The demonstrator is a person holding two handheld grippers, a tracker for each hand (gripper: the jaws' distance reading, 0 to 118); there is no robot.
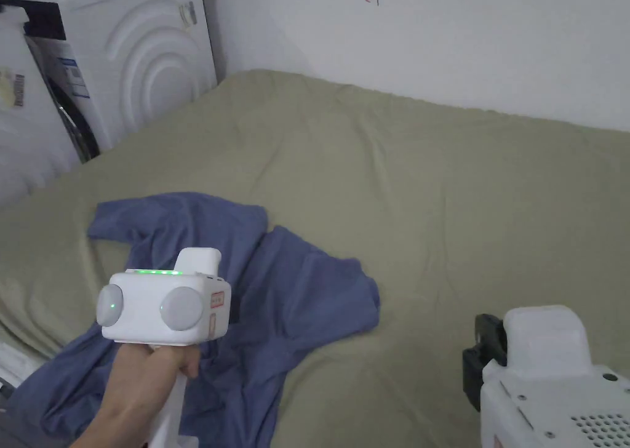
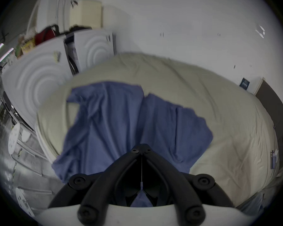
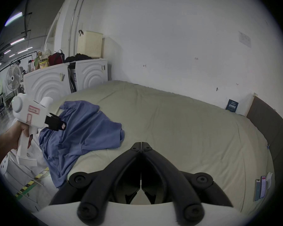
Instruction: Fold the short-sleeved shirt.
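A blue short-sleeved shirt (image 1: 295,295) lies crumpled on the near-left part of a bed with a beige sheet (image 1: 430,191); its lower part hangs over the bed's near-left edge. A hand holds my left gripper (image 2: 141,148) in the air over the shirt (image 2: 114,115), jaws shut with nothing between them. In the right gripper view the left gripper (image 3: 62,126) hovers above the shirt (image 3: 88,128) without touching it. My right gripper (image 3: 141,144) is shut and empty, over bare sheet to the right of the shirt.
Two white washing machines (image 1: 154,55) stand against the bed's far-left side, with bags and a basket (image 3: 90,43) on top. A white wall (image 1: 461,43) runs behind the bed. Two phones (image 3: 260,189) lie near the bed's right edge. A fan (image 3: 12,77) stands far left.
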